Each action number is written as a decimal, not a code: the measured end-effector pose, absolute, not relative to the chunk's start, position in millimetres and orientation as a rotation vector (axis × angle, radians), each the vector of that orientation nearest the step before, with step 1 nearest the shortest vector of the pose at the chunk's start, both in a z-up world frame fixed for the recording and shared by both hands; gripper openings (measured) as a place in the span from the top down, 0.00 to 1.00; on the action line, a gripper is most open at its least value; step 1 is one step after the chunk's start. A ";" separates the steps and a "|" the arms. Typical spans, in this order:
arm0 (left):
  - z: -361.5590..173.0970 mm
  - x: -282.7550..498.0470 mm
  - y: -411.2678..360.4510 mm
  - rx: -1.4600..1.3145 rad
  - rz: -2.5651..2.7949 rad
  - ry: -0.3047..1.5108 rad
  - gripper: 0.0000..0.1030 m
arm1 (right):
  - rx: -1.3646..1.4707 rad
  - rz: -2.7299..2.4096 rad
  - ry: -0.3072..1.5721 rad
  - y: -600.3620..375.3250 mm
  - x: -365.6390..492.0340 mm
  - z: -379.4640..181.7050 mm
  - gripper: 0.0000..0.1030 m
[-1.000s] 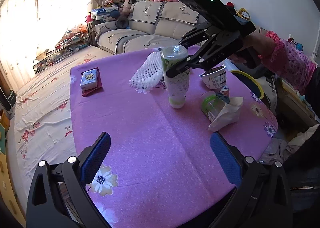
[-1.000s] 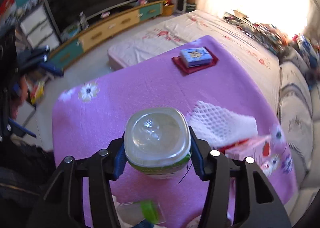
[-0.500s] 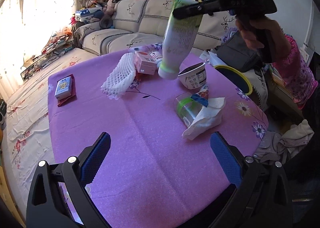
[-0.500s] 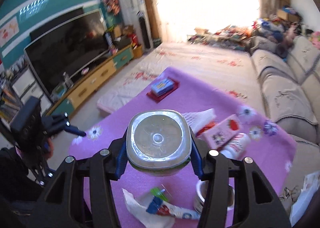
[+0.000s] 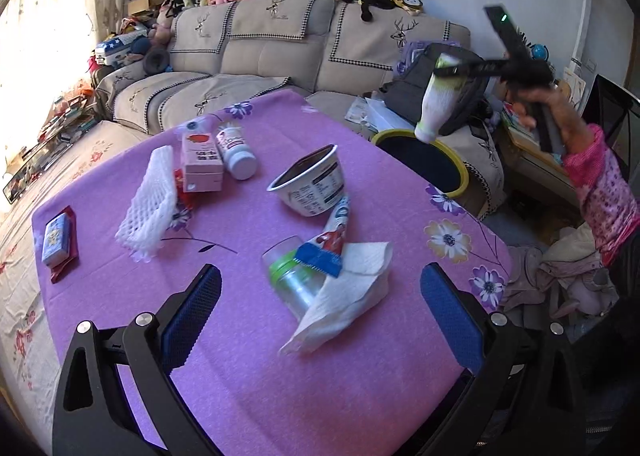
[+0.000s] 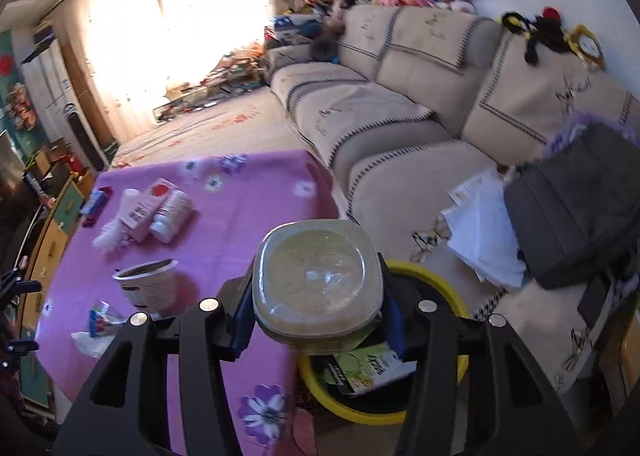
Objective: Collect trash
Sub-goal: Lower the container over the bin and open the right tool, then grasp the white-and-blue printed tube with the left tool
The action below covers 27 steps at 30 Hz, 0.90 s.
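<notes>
Bottle (image 6: 318, 284) between right fingers (image 6: 244, 320)

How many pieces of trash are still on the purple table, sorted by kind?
Bottles: 1, white bottle
Cartons: 1, pink carton
Cups: 2, paper cup, clear plastic cup
Foam nets: 1
Wrappers: 1
Tissues: 1
Total: 7
The card box is not counted.

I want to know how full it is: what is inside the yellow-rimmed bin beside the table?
In the yellow-rimmed bin, a green-and-white printed package lies on dark lining. The bottle, held by the right hand-held gripper, covers the rest.
</notes>
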<state>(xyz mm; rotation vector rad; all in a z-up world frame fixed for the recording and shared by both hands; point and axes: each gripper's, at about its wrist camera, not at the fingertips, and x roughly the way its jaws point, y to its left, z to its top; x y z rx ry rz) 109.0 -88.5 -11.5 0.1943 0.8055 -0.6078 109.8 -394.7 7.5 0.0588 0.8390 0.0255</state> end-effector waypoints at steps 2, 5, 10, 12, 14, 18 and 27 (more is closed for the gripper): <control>-12.0 111.4 -95.3 0.198 -0.606 0.811 0.05 | 0.092 -0.005 0.870 -420.1 113.9 -18.0 0.52; -10.5 113.2 -102.9 0.209 -0.598 0.819 0.05 | 0.130 -0.048 0.922 -444.4 126.1 -56.2 0.52; -9.8 115.7 -110.0 0.218 -0.587 0.830 0.05 | 0.179 -0.068 0.968 -462.3 134.1 -95.9 0.52; -10.5 116.1 -111.4 0.220 -0.589 0.835 0.05 | 0.187 -0.074 0.970 -465.6 135.7 -101.8 0.52; -12.2 117.9 -115.0 0.224 -0.592 0.839 0.05 | 0.191 -0.072 0.962 -468.3 135.5 -103.6 0.51; -14.7 119.4 -119.6 0.220 -0.601 0.846 0.05 | 0.156 -0.099 0.923 -464.3 130.6 -93.7 0.28; -20.7 119.0 -134.5 0.275 -0.662 0.856 0.07 | 0.142 -0.054 0.787 -426.1 80.7 -61.0 0.26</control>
